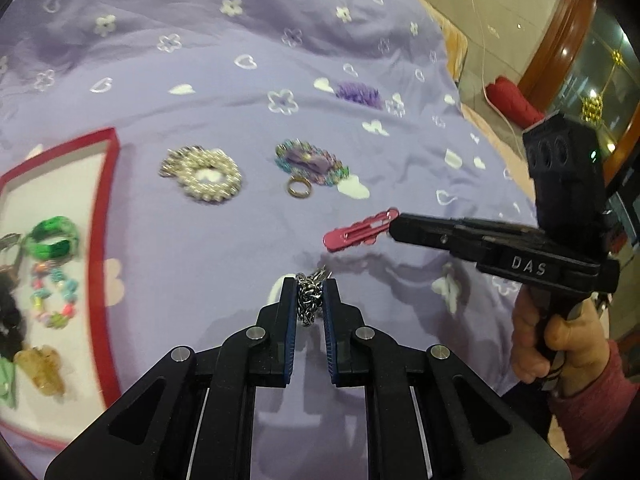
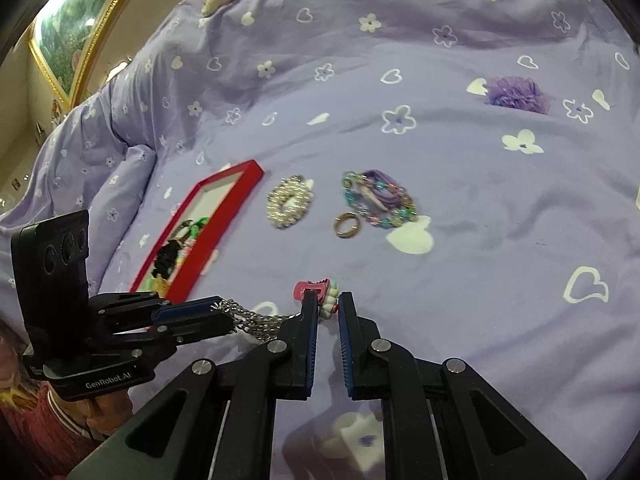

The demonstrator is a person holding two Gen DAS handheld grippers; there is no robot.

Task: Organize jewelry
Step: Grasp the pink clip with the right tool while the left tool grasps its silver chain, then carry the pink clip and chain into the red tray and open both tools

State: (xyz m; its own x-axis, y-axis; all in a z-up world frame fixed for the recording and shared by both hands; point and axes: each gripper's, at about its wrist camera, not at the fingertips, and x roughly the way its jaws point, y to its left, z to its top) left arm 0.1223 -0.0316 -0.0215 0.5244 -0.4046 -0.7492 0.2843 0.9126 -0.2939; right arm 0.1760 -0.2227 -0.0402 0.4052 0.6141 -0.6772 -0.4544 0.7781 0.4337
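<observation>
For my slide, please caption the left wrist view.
Left gripper clamps a silver chain; right gripper holds a pink hair clip above purple bedding.

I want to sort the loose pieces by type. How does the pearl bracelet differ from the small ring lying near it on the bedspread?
The pearl bracelet is the larger loop, built of white beads in rows; the ring is a small plain band of dull metal colour. The bracelet lies alone, while the ring lies against the blue and purple beaded bracelet. Both lie flat on the purple bedspread, outside the red tray.

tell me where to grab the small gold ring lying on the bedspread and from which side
Pinch the ring across its band, coming straight down from above. It lies flat on the bedspread, hole up, so one finger can drop inside. Take the edge away from the beaded bracelet, which sits right beside it.
</observation>
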